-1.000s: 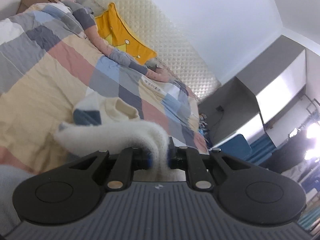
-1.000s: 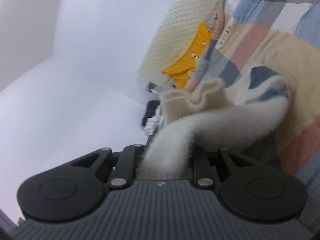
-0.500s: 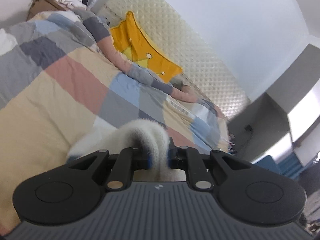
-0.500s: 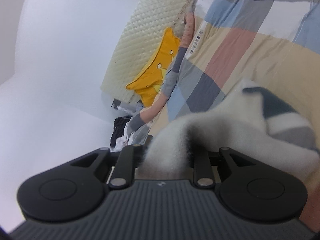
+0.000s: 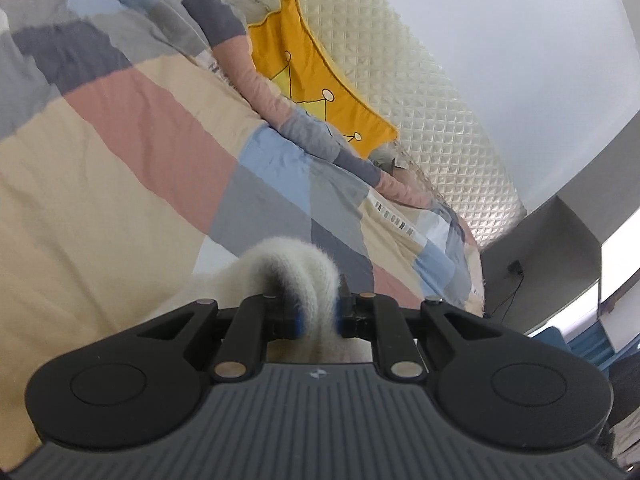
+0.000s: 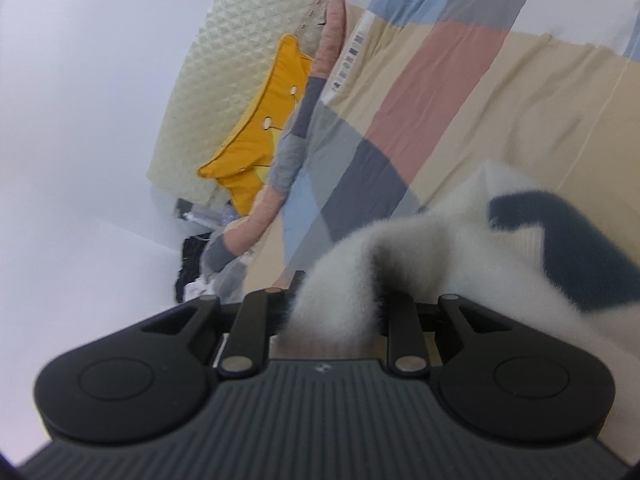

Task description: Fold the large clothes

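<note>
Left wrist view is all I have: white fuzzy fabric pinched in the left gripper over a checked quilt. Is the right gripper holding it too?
Observer: Yes. The right gripper is shut on a bunch of the same white sweater.
Operator: Is the sweater plain white?
Observer: No. The right wrist view shows a dark blue patch on it, which your view lacks.
Operator: Anything past the head of the bed?
Observer: A dark heap with some white cloth lies below the yellow cushion, by the wall.
Operator: And my side?
Observer: As you see, the left gripper is shut on the sweater.
</note>
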The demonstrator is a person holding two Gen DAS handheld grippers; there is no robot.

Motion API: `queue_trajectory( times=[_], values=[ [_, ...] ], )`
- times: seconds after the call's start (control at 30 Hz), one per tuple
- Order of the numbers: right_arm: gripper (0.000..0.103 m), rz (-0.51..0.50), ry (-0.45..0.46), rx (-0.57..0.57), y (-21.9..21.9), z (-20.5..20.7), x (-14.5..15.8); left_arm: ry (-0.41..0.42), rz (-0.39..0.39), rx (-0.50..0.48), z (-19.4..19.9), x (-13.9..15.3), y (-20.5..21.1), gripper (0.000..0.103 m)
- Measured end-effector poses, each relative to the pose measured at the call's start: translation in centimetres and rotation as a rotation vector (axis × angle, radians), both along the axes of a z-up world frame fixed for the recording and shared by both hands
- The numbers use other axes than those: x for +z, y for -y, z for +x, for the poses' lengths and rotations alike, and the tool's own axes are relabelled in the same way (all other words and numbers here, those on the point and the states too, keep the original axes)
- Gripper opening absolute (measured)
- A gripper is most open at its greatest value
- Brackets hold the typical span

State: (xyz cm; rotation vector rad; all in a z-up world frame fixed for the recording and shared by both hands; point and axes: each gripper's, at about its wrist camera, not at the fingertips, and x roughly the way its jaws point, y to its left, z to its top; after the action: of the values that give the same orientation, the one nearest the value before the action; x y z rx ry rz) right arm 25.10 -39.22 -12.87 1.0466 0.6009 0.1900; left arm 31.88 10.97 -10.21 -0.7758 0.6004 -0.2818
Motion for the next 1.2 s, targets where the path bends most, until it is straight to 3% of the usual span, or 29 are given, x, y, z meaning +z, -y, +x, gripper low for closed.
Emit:
queue_trajectory(
  times=[0.17,0.27,0.4,0.5,0.6,0.67,0.73,0.93,1.0,1.2],
  values=[
    [0.027,-0.038,0.016,0.031,-0.1,4.6,-1.5,0.034,0.007,0.02,3.7,-1.9,0.2,0.018],
    [0.026,-0.043,-0.005,0.028,0.1,6.1,-3.5,-0.001,-0.004,0.023,5.8,-3.6,0.4,0.019],
    [0.026,-0.074,-0.038,0.043,-0.1,7.0,-5.5,-0.033,0.095,0.013,7.3,-5.1,1.4,0.019],
    [0.026,-0.066,-0.042,0.046,-0.1,7.2,-5.6,-0.039,0.093,0.002,7.8,-5.8,1.3,0.019],
    [0.035,-0.068,-0.039,0.067,-0.3,6.9,-5.2,-0.035,0.029,-0.027,7.7,-5.9,0.7,0.039],
    [0.057,-0.046,-0.023,0.085,-0.4,6.4,-4.7,-0.016,-0.019,-0.048,6.9,-5.6,0.5,0.064],
    [0.076,-0.039,0.006,0.106,-0.7,5.8,-4.1,0.02,-0.016,-0.056,5.8,-4.7,0.5,0.072],
    [0.078,-0.103,0.089,0.142,-1.7,2.8,-1.3,0.057,0.027,-0.086,2.7,-2.7,0.9,0.078],
    [0.077,-0.135,0.088,0.15,-2.0,2.0,-1.1,0.034,0.067,-0.098,1.8,-2.5,1.2,0.078],
    [0.074,-0.355,0.019,0.162,-3.8,1.3,-1.7,0.0,0.34,-0.113,0.3,-2.6,3.7,0.078]
  ],
)
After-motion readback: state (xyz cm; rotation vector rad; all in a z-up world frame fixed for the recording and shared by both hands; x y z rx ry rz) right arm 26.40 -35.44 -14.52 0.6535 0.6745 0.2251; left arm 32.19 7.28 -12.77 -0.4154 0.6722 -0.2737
